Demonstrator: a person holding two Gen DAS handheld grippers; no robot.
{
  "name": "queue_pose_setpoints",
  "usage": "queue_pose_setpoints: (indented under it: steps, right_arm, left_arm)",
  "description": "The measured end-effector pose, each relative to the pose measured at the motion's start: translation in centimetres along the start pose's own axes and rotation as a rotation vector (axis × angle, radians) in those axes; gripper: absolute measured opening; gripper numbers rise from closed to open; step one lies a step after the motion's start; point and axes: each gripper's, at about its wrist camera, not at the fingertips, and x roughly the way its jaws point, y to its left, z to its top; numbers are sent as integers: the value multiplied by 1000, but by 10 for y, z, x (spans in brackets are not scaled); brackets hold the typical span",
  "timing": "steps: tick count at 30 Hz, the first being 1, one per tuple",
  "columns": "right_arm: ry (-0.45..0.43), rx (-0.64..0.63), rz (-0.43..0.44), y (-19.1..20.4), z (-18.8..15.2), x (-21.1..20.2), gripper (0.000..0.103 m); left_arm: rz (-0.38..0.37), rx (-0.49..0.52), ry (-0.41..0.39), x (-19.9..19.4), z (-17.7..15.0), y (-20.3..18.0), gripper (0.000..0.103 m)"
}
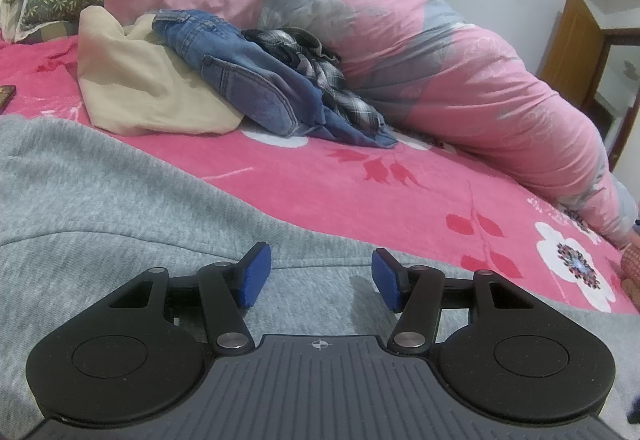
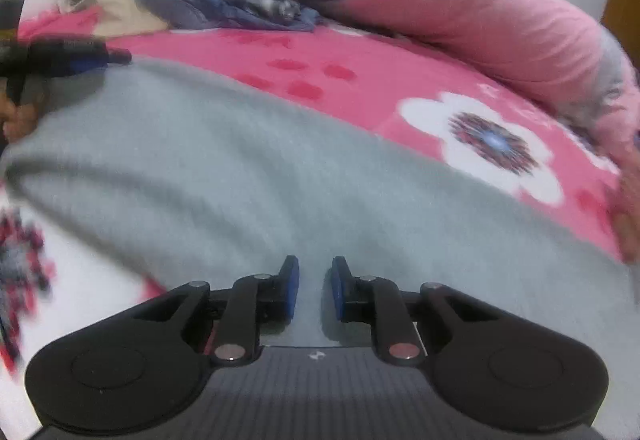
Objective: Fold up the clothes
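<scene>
Grey sweatshirt (image 1: 120, 200) runs out of frame; right-wrist view is blurred. Left gripper (image 1: 321, 276) spread; right gripper (image 2: 315, 290) narrowly parted, pinching nothing.

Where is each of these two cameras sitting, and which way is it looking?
Left wrist view: rides on the left tongs, looking forward across the grey garment toward a clothes pile; jaws apart, nothing between.
Right wrist view: rides on the right tongs, looking down over the grey garment; jaws narrowly apart; blurred left tongs at left edge.
Shared: the garment, pink floral bedspread, rolled pink quilt.
</scene>
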Motion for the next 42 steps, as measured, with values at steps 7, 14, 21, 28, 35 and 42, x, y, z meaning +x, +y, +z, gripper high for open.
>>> queue_pose_setpoints:
  steps: [7, 14, 21, 28, 35, 42]
  right_arm:
    - [-91, 135, -39, 14, 37, -46, 18]
    - [-1, -16, 117, 93, 31, 12, 19]
    - [27, 85, 7, 56, 0, -43, 19]
    - [-164, 168, -50, 36, 10, -59, 20]
    - [-150, 330, -69, 11, -33, -33, 20]
    - [-189, 500, -45, -15, -84, -75, 20]
  left_arm:
    - [-13, -10, -2, 0, 0, 2, 57]
    - [-13, -8, 0, -1, 0, 2, 57]
    - [-11, -7, 12, -1, 3, 1, 58]
    - [-45, 85, 14, -55, 14, -31, 59]
    - [-314, 430, 197, -105, -48, -124, 61]
    - [-271, 534, 326, -112, -89, -144, 60]
